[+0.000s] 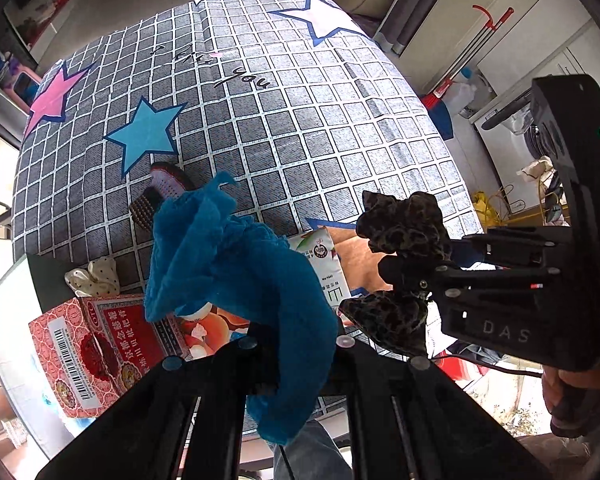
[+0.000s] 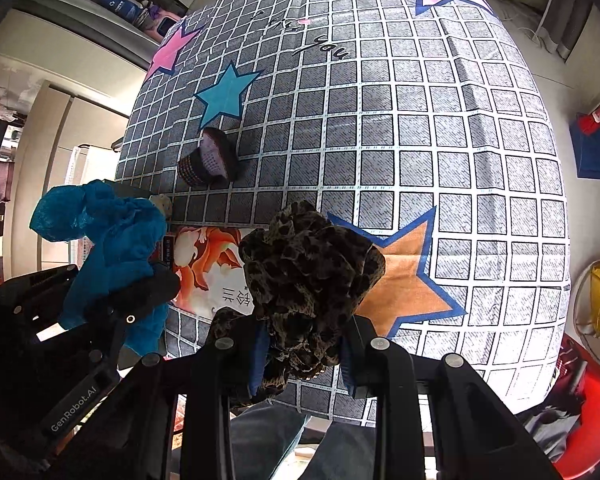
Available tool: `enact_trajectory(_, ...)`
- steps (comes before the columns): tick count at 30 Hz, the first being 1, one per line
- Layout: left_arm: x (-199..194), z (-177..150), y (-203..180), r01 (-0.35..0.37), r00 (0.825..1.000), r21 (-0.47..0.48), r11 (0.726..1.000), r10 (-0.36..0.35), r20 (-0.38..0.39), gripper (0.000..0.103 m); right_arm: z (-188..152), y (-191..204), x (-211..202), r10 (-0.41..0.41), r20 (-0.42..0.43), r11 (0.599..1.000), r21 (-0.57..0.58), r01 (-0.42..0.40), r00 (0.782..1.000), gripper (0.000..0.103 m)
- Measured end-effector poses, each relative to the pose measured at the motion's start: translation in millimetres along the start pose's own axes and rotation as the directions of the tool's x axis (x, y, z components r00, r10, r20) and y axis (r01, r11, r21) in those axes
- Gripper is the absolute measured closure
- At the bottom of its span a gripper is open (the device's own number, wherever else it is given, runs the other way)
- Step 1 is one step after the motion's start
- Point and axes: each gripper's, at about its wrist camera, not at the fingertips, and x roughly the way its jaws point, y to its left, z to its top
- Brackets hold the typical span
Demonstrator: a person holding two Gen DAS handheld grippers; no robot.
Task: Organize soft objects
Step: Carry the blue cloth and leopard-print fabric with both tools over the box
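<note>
Held aloft over a grid-and-star cloth [image 2: 420, 128] covering the counter: blue cloth [image 1: 236, 264] clamped in the left gripper [image 1: 296, 344], leopard-print scrunchie [image 2: 308, 276] clamped in the right gripper [image 2: 304, 356]. Below, lying on the covering: a dark woven scrunchie [image 2: 210, 158], a red box [image 1: 96, 344].

A big table [image 2: 480, 140] wears a grey checked cloth [image 1: 300, 128] printed with coloured stars. Pale floor [image 1: 112, 12] runs round it, white cabinets [image 1: 512, 44] stand along one side, and a red-handled mop [image 1: 472, 48] leans there. Daylight is bright.
</note>
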Motion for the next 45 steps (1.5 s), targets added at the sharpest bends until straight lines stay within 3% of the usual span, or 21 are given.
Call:
enact_trajectory(8,-41.6,-44.8,19.3,-0.011,0.999,-0.033,0.999,0.013,0.044,0.094,-11.7,50.3,-2.2,0.017,-0.015,0.996,-0.092,-0.018,1.000,0.072)
enact_trajectory(15,-77.3,-70.5,64.2,-0.050,0.991,-0.161,0.986,0.069,0.117,0.094,-7.6,105.6,-5.7,0.032,-0.013,0.978,-0.207,-0.034,0.999,0.072)
enact_trajectory(21,-101.5,-96.6,106.9,-0.085,0.976,-0.298,0.951,0.139,0.166,0.094,-3.0,156.1,-8.0,0.039,-0.004,0.948,-0.315,-0.038,0.999,0.072)
enact_trajectory(29,-115.5,-129.6,155.2,-0.135,0.953,-0.446,0.885,0.240,0.187,0.094,1.4,219.7,-3.6,0.038,-0.008,0.893,-0.449,-0.037,0.999,0.072)
enact_trajectory(37,-114.5,-153.9,184.8,-0.173,0.939,-0.527,0.832,0.301,0.168,0.094,-2.7,270.0,12.6,0.029,-0.048,0.836,-0.546,-0.051,0.998,0.072)
enact_trajectory(45,-111.3,-164.3,199.1,-0.181,0.935,-0.558,0.810,0.317,0.157,0.094,-4.1,297.2,21.6,0.015,-0.071,0.802,-0.595,-0.054,0.997,0.072)
